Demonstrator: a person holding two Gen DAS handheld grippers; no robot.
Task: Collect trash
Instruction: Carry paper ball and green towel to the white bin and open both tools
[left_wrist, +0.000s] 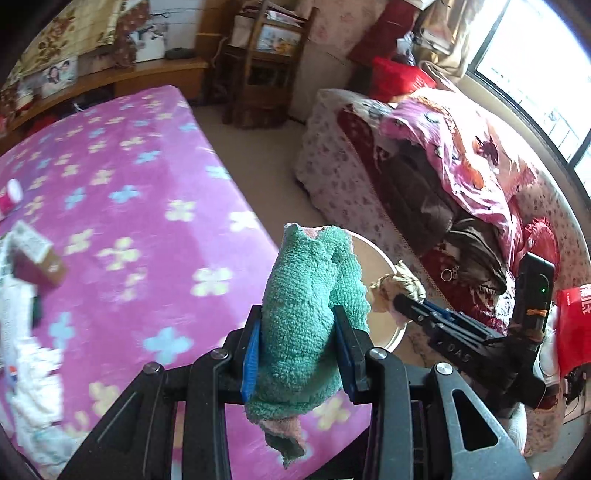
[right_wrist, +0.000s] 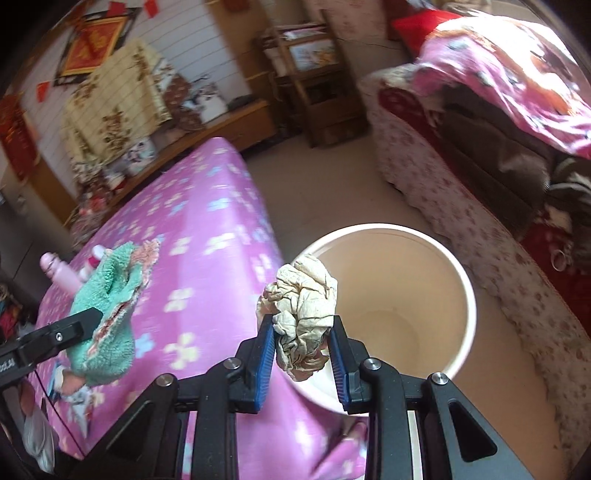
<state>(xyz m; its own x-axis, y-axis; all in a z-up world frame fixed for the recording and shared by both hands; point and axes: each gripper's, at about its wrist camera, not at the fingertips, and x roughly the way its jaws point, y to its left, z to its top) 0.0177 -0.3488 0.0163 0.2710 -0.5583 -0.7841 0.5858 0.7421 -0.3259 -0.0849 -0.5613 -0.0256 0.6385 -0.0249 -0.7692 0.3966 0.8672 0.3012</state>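
Note:
My left gripper (left_wrist: 297, 332) is shut on a green terry cloth (left_wrist: 310, 295) with a pink edge, held above the corner of a table under a pink flowered cover (left_wrist: 129, 206). That cloth (right_wrist: 107, 314) and the left gripper (right_wrist: 92, 317) also show at the left of the right wrist view. My right gripper (right_wrist: 301, 339) is shut on a crumpled beige paper ball (right_wrist: 301, 314), just over the near left rim of a round cream bin (right_wrist: 467, 291) standing on the floor. In the left wrist view, the right gripper (left_wrist: 400, 299) holds the paper ball (left_wrist: 397, 286) over the bin (left_wrist: 373, 258).
A small box (left_wrist: 35, 258) and a red-and-white container (left_wrist: 11, 199) lie at the table's left, with white wrappers (left_wrist: 22, 332) near them. A pink bottle (right_wrist: 61, 273) stands on the table. A sofa (left_wrist: 424, 192) piled with clothes runs along the right. A wooden shelf (left_wrist: 264, 62) stands at the back.

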